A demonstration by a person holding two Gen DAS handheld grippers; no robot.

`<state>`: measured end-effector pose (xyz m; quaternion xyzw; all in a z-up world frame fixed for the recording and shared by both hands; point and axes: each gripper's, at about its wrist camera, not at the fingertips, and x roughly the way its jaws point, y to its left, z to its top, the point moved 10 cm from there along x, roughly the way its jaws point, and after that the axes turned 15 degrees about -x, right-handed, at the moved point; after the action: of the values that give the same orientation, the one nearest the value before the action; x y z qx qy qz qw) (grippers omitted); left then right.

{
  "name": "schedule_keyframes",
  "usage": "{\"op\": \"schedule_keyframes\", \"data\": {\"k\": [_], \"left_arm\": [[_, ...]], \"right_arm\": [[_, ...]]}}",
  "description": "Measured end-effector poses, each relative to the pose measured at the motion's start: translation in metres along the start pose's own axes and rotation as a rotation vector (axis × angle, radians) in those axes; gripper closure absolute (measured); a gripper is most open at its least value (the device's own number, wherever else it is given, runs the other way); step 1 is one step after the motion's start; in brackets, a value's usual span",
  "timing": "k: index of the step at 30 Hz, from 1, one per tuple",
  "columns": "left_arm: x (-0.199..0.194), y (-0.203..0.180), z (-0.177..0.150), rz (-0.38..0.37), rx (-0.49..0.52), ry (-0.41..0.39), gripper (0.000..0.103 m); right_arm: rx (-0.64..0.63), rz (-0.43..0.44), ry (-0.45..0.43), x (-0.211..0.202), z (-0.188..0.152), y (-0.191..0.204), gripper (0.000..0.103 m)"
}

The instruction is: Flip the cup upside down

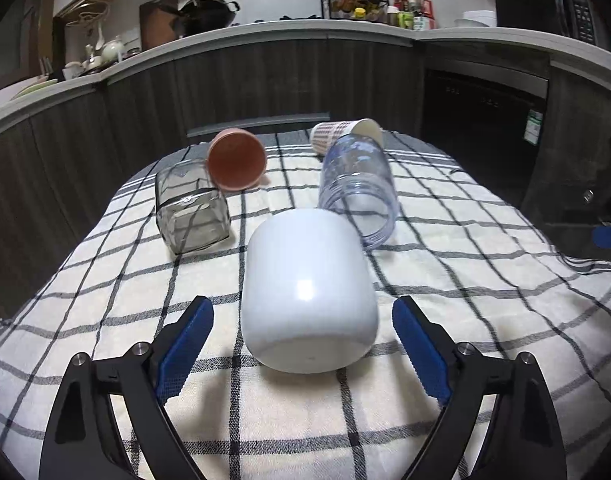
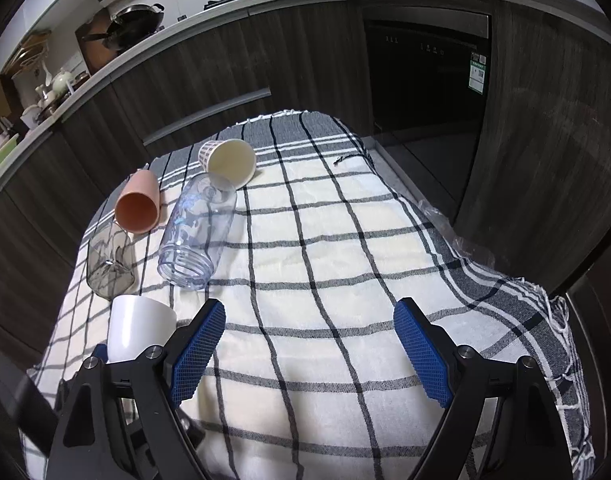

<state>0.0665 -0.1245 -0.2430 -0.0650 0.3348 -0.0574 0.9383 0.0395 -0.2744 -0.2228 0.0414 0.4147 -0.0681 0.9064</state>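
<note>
A white cup lies on its side on the checked cloth, its base toward me. My left gripper is open, its blue pads on either side of the cup's base without touching it. The cup also shows in the right wrist view, at the lower left. My right gripper is open and empty above bare cloth, to the right of the white cup.
Behind the white cup lie a square smoky glass, a pink cup, a clear plastic jar and a patterned paper cup, all on their sides. The cloth-covered table drops off at right. Dark kitchen cabinets stand behind.
</note>
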Motion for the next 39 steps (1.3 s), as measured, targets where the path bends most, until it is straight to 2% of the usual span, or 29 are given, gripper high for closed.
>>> {"op": "schedule_keyframes", "data": {"k": [1, 5, 14, 19, 21, 25, 26, 29, 34, 39], "left_arm": [[0.001, 0.001, -0.001, 0.006, -0.001, 0.000, 0.023], [0.005, 0.002, -0.001, 0.005, -0.005, 0.003, 0.036], [0.005, 0.001, 0.002, -0.005, 0.009, 0.025, 0.036], [-0.006, 0.007, 0.017, -0.006, -0.005, 0.071, 0.036], [-0.010, 0.011, 0.022, 0.003, 0.007, 0.113, 0.036], [-0.015, 0.016, 0.025, 0.002, 0.028, 0.278, 0.036], [-0.015, 0.016, 0.024, -0.003, 0.045, 0.350, 0.036], [-0.019, 0.020, 0.020, 0.025, 0.089, 0.490, 0.036], [-0.014, 0.038, 0.008, 0.079, 0.052, 0.800, 0.036], [-0.013, 0.035, -0.002, 0.101, 0.078, 1.016, 0.036]], "right_arm": [[-0.001, 0.004, 0.008, 0.002, -0.001, 0.001, 0.017], [0.004, 0.014, 0.039, 0.010, -0.006, 0.001, 0.017], [-0.003, 0.009, 0.048, 0.012, -0.007, 0.003, 0.017], [-0.004, 0.033, 0.037, 0.003, -0.002, 0.007, 0.017], [0.015, 0.056, 0.048, 0.001, -0.001, 0.009, 0.017], [0.057, 0.092, 0.081, -0.004, 0.003, 0.014, 0.017], [0.068, 0.104, 0.085, -0.006, 0.006, 0.016, 0.017], [0.088, 0.139, 0.087, -0.012, 0.017, 0.024, 0.017], [0.144, 0.194, 0.094, -0.009, 0.031, 0.034, 0.017], [0.188, 0.226, 0.105, -0.002, 0.043, 0.039, 0.017]]}}
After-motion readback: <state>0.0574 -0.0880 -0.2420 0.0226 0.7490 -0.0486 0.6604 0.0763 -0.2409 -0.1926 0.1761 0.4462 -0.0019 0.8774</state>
